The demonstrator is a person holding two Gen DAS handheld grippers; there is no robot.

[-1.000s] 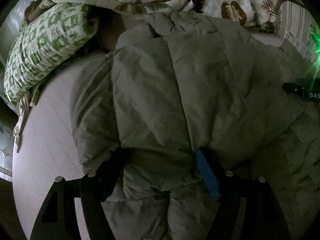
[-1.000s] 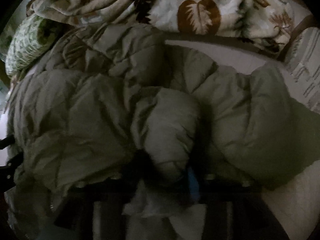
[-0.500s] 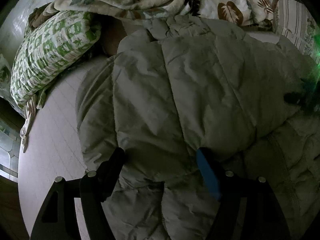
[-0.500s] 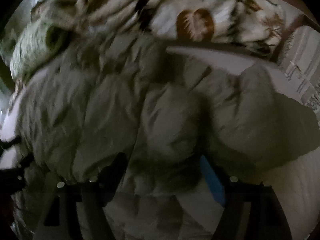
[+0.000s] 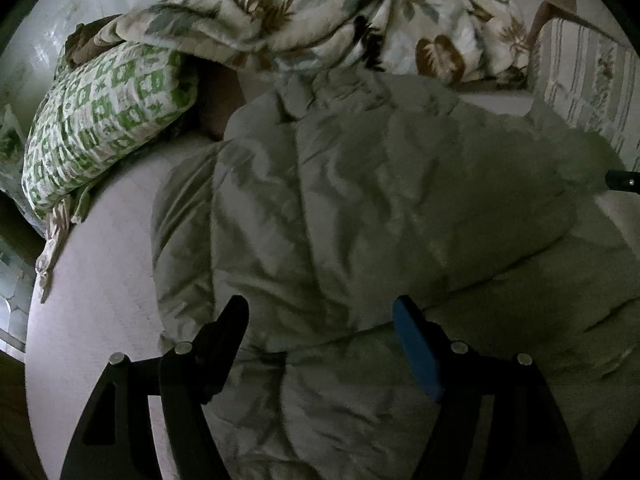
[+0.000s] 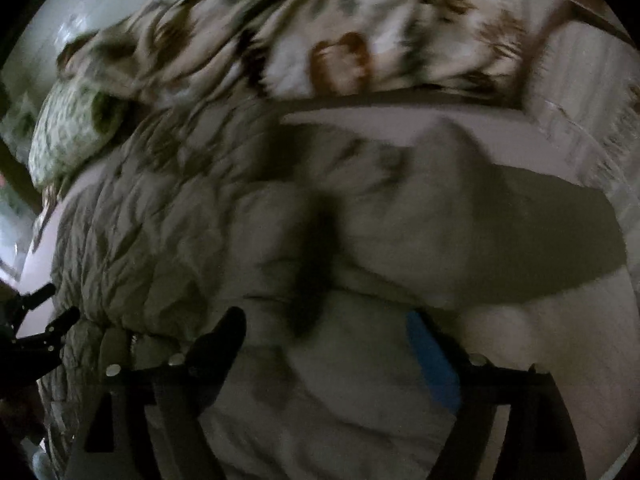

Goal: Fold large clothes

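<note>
A puffy grey-green quilted jacket (image 5: 380,200) lies spread on a pale bed sheet (image 5: 92,280). My left gripper (image 5: 320,312) hovers over the jacket's near left part, its fingers wide apart and not pressing the fabric. In the right wrist view, which is blurred, the same jacket (image 6: 180,240) fills the middle. My right gripper (image 6: 324,328) hangs over the jacket's near right part. Its jaws are opening, with fabric below them but nothing pinched. The left gripper's tips (image 6: 40,320) show at that view's left edge. The right gripper's tip (image 5: 622,180) shows at the left view's right edge.
A green-and-white patterned pillow (image 5: 104,120) lies at the far left. A leaf-print quilt (image 5: 320,20) is bunched along the back. Striped fabric (image 5: 580,80) stands at the far right. The bed's edge runs down the left side.
Both grippers have pulled back and up from the jacket. The right gripper's jaws have spread and let go of the bunched fold they held. The left jaws kept their width.
</note>
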